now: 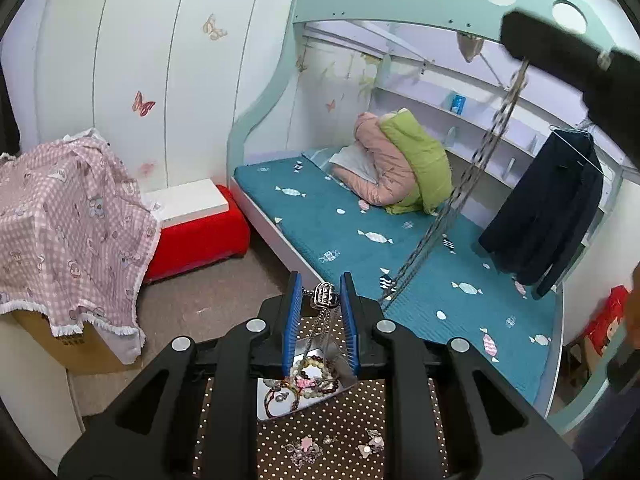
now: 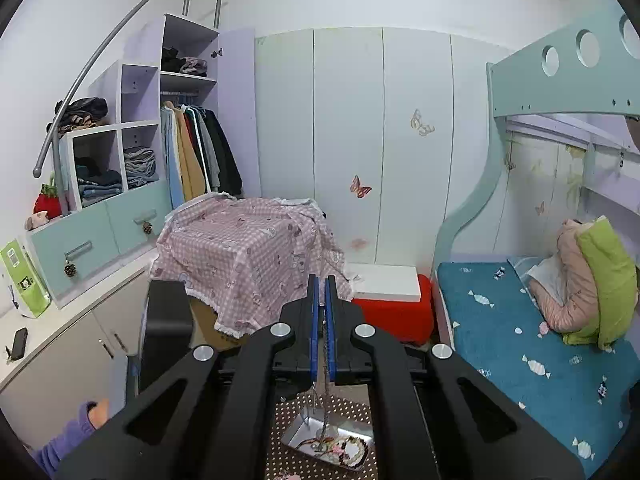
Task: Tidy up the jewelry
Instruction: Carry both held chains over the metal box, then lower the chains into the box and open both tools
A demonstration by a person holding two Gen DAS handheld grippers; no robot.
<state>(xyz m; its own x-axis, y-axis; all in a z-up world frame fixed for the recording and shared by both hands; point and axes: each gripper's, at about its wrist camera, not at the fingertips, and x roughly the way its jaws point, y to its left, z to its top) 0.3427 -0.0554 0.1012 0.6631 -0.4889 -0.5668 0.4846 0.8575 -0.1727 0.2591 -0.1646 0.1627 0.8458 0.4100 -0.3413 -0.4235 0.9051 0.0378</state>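
My left gripper [image 1: 320, 300] is shut on a silver pendant [image 1: 325, 295] of a chain necklace. The silver chain [image 1: 472, 176] stretches up and to the right to my right gripper [image 1: 560, 48], which shows as a dark blurred shape at the top right. In the right wrist view, my right gripper [image 2: 321, 280] is shut on the chain [image 2: 329, 364], which hangs down between its blue pads. Below both grippers, a metal tray [image 1: 267, 404] holds several bead bracelets [image 1: 316, 380] and cords. The tray also shows in the right wrist view [image 2: 296, 432].
The tray sits on a brown polka-dot cloth [image 1: 340, 432] with loose brooches [image 1: 304, 450] on it. Beyond are a bunk bed with a teal mattress [image 1: 360, 240], a red stool [image 1: 200, 236], a box under pink checked cloth [image 2: 244, 252] and a wardrobe [image 2: 192, 144].
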